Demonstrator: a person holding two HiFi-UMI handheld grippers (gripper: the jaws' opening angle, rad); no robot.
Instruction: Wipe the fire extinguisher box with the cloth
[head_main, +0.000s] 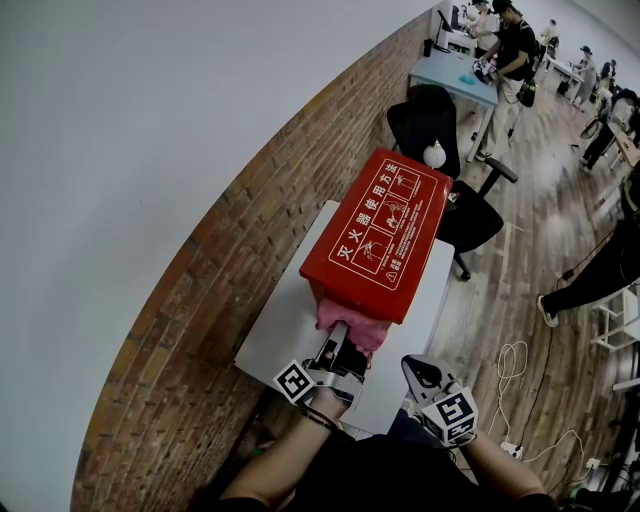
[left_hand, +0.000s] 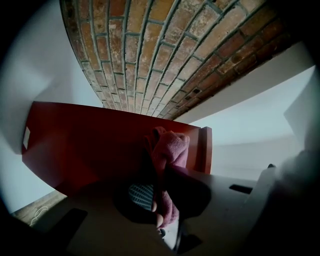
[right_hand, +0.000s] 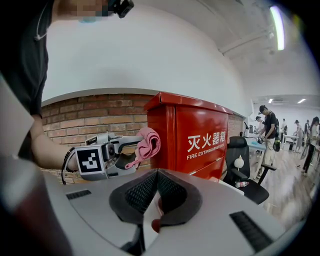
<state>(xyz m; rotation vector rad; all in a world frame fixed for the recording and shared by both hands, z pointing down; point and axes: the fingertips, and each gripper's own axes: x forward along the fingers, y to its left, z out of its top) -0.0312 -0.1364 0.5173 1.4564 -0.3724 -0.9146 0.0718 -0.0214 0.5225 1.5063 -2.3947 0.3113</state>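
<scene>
Head view: a red fire extinguisher box (head_main: 380, 232) stands on a white table (head_main: 285, 330) set along a brick wall (head_main: 210, 300). Bare tabletop shows on the wall side and toward the near edge. The left gripper (head_main: 338, 345) presses a pink cloth (head_main: 352, 328) to the box's near end, low down. The right gripper (head_main: 420, 375) hangs near the table's near right corner, clear of the box. A black office chair (head_main: 440, 150) stands by the table's far end, with open wooden floor to the right.

Left gripper view: the jaws are clamped on the cloth (left_hand: 167, 150), whose bunched end touches the box's red face (left_hand: 85, 140) just beside a vertical corner edge. Brick rises above.

Right gripper view: the right gripper's jaws (right_hand: 156, 192) are closed together with nothing between them. Beyond them, the left gripper (right_hand: 135, 145) holds the cloth at the box's corner.
</scene>
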